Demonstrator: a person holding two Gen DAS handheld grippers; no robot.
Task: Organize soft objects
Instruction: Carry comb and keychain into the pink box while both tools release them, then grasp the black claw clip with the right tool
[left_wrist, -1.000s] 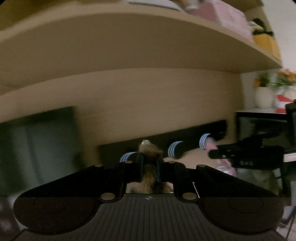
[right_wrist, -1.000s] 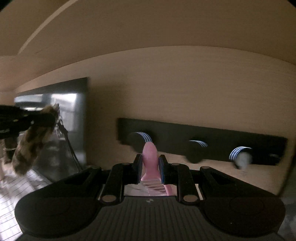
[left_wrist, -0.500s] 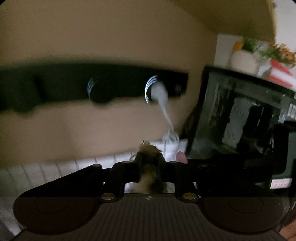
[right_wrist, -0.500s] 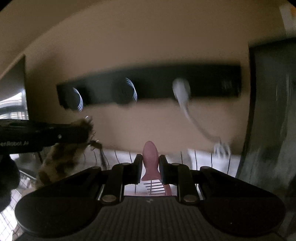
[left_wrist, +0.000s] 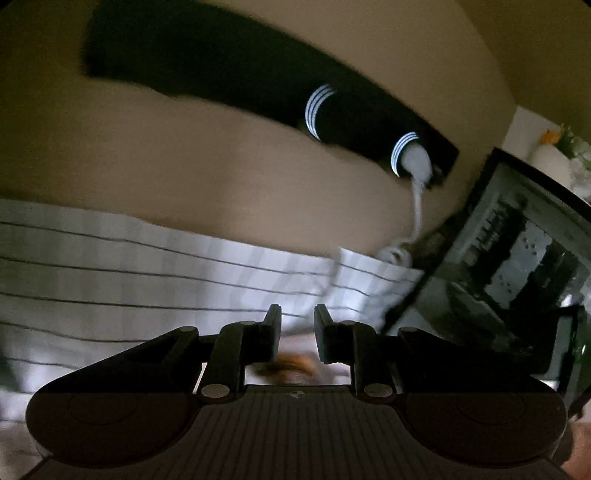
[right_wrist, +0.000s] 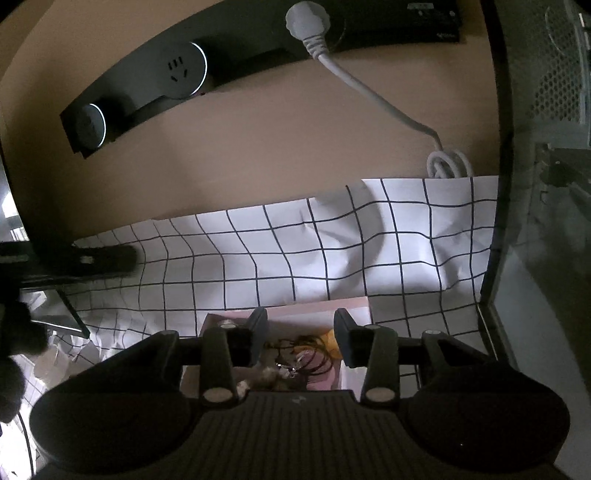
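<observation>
— Pink toy's left my right tool (right_wrist: 300, 341); jaws have just been opening, empty above the pink box (right_wrist: 291, 314).
— My left tool (left_wrist: 297, 334) stands narrowly apart, brown furry toy (left_wrist: 291, 367) dropped below.

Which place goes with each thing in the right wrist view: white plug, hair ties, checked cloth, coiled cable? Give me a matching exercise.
Things:
1. white plug
2. dark hair ties
3. checked cloth
4. coiled white cable

Places:
A. inside the pink box
B. at the cloth's far edge, against the wall
C. in the black power strip on the wall
D. spread over the surface below the wall, under the box

Pairs: 1-C, 2-A, 3-D, 4-B
</observation>
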